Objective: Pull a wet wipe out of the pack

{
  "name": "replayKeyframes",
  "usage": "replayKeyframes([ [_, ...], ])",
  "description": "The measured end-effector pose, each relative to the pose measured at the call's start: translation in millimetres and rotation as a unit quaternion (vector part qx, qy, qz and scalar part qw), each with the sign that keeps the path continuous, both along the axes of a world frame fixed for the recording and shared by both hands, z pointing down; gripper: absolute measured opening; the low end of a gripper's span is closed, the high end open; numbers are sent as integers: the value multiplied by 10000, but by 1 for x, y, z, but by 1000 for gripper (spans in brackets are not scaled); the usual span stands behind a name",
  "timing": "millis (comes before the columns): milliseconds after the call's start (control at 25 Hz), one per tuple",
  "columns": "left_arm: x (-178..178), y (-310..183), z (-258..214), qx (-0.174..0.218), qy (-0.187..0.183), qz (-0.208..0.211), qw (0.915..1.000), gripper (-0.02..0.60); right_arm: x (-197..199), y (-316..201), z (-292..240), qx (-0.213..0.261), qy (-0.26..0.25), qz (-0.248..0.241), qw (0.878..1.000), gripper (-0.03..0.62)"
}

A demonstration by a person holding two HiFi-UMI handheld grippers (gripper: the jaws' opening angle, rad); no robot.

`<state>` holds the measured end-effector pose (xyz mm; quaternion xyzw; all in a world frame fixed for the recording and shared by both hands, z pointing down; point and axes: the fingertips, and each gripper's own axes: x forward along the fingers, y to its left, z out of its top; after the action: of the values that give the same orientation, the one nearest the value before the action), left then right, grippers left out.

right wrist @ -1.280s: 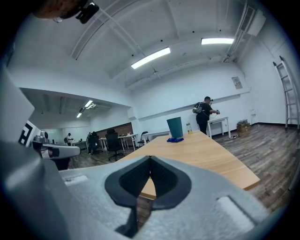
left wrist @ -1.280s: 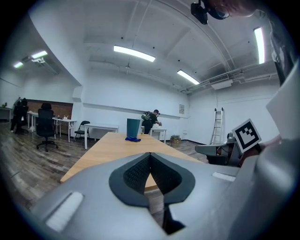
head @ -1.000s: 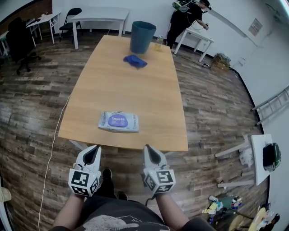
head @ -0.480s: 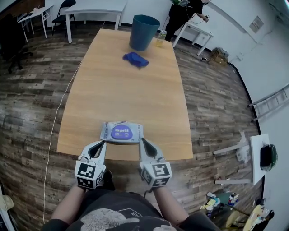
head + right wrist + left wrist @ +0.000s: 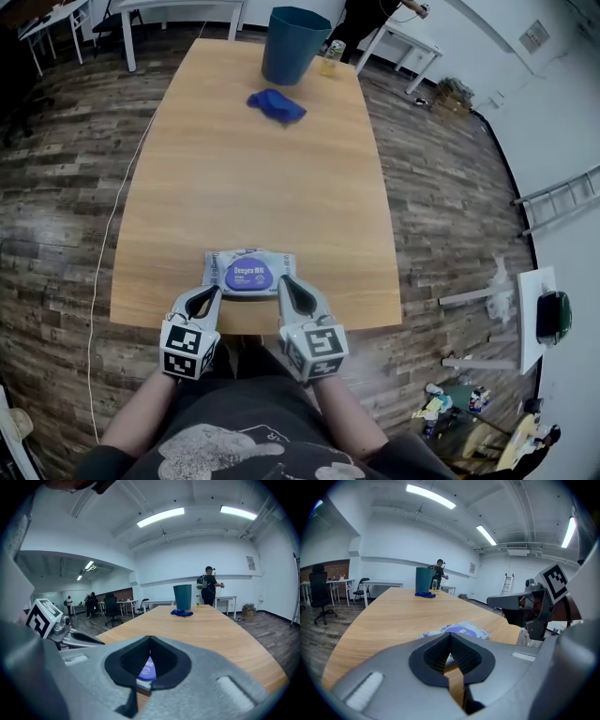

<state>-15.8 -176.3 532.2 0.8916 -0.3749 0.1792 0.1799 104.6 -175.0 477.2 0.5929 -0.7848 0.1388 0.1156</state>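
On the table [image 5: 253, 187] lies a wipe pack [image 5: 248, 272] — flat (purple-labelled).

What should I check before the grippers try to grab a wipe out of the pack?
1. The wet wipe pack lies flat near the table's front edge: ok.
2. The left gripper and right gripper are at the pack's near side: ok.
3. Jaws open, ready for grabbing: not ok, both are shut and empty.
4. The pack's purple lid flap is lifted: cannot tell.
5. The blue cloth and teal bin are far from the pack: ok.
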Motion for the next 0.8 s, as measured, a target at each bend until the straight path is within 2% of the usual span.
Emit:
replayKeyframes([
  [160,2,-8,18,-160,-317,-54,9994,18,-1,-11,19,-279,42,-353,9990,-9],
  [440,3,-13,43,-427,-748,-107,9962,18,-6,-22,50,-705,487,-1082,9904,-9],
  [640,4,-13,51,-499,-897,-124,9946,18,-5,-26,61,-851,496,-1269,9870,-9],
  [800,2,-12,68,-530,-1265,-38,9905,18,-7,-27,67,-946,558,-1439,9835,-9],
])
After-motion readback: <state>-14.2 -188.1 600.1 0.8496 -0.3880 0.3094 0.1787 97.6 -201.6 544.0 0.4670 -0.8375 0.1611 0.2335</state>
